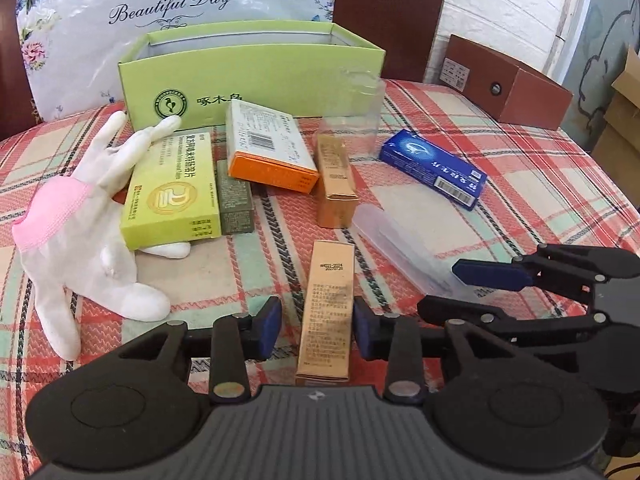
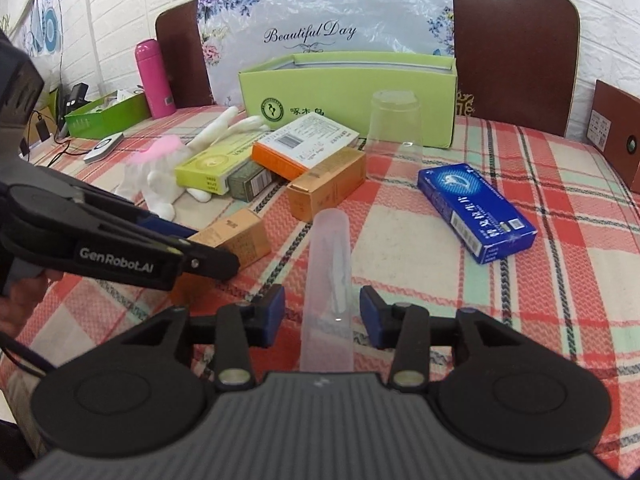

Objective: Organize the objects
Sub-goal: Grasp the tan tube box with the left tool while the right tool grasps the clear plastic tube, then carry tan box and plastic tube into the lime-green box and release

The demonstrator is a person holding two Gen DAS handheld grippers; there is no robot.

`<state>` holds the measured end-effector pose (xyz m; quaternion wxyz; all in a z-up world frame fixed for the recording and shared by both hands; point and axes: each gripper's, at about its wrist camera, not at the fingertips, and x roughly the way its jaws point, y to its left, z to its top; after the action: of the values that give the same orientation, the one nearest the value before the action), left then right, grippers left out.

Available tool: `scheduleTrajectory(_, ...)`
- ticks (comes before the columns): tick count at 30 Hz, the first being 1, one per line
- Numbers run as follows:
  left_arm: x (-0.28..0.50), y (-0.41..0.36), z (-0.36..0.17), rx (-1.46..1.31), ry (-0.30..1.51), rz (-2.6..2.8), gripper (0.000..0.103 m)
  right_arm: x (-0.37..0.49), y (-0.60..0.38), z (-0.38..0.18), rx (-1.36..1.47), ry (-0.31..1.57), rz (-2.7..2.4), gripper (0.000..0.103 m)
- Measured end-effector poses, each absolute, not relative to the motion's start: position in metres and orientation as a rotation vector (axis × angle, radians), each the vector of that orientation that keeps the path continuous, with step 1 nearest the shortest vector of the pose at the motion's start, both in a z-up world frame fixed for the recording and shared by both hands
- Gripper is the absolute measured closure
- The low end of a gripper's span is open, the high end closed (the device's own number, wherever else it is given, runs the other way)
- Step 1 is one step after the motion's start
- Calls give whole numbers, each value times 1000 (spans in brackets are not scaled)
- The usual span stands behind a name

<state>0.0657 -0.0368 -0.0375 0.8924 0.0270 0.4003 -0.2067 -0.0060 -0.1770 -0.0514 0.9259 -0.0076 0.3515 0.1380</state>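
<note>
From the left wrist, the left gripper straddles a gold box lying on the checked tablecloth, pads narrow but seemingly just clear of its sides. From the right wrist, the right gripper likewise brackets a frosted plastic case, gaps showing either side. Both look mid-pickup; next, squeeze, then carry toward the green box

A woven checked tablecloth covers the table, matt and slightly ribbed. On it, the gold carton is shiny metallic card; just right of it lies a frosted translucent plastic tube. Behind, the blue carton looks glossy, the clear plastic cup smooth, the white glove soft knitted cloth.
</note>
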Motion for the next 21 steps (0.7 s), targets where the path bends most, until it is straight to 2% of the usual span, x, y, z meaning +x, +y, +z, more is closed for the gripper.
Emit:
scheduleTrajectory(4,70,-37,-38,63,831,-443,61,0,-171,-56,-42,714,260,62)
scheduleTrajectory(6,72,-36,-39,54,831,-454,67,2,-170,-57,-45,716,250,63)
scheduleTrajectory(8,73,-34,-39,39,830,-462,74,3,-168,-56,-64,720,231,76)
scheduleTrajectory(9,73,-32,-39,28,832,-466,77,3,-168,-55,-65,725,230,76)
scheduleTrajectory(14,70,-24,-29,1,820,-477,77,-1,-174,-37,-14,737,271,76)
scheduleTrajectory(21,87,-8,12,-46,724,-491,77,15,-187,17,75,637,326,76)
